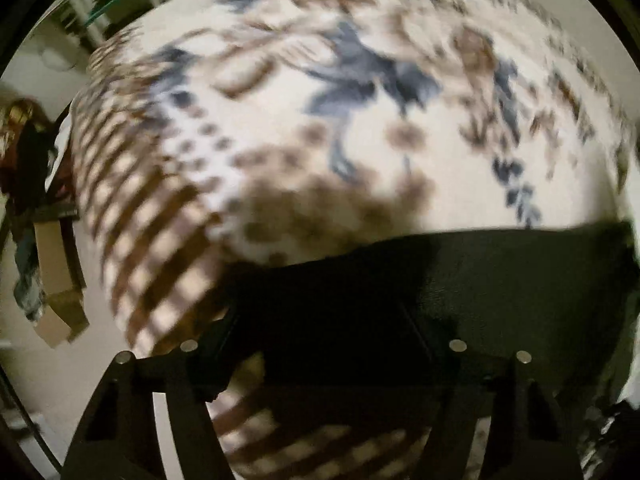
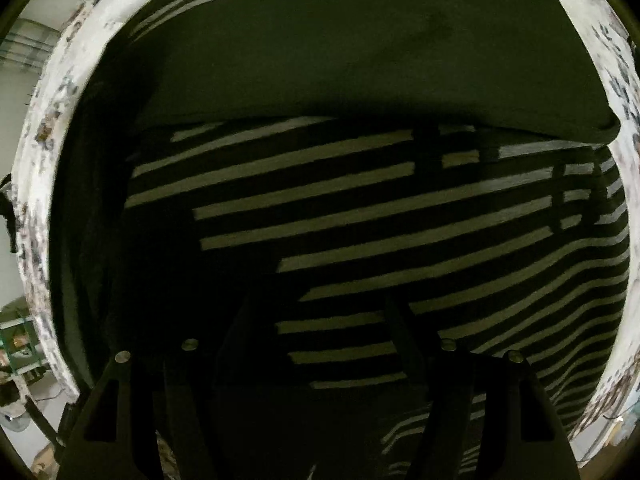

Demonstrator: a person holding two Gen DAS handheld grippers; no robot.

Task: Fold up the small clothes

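A dark garment with pale stripes (image 2: 400,216) fills the right wrist view, a plain dark flap (image 2: 340,60) folded over its far part. My right gripper (image 2: 320,320) sits low over the striped cloth with its fingers (image 2: 404,336) spread, open. In the left wrist view the same dark garment (image 1: 460,280) lies across the lower frame on a patterned surface. My left gripper (image 1: 324,340) is at the garment's edge; the dark fingers (image 1: 416,328) blend into the cloth, so its grip is unclear.
The clothes lie on a white cloth with blue and brown floral print (image 1: 320,100), also seen as a rim in the right wrist view (image 2: 40,200). Cardboard boxes (image 1: 56,280) and a floor lie off the left edge.
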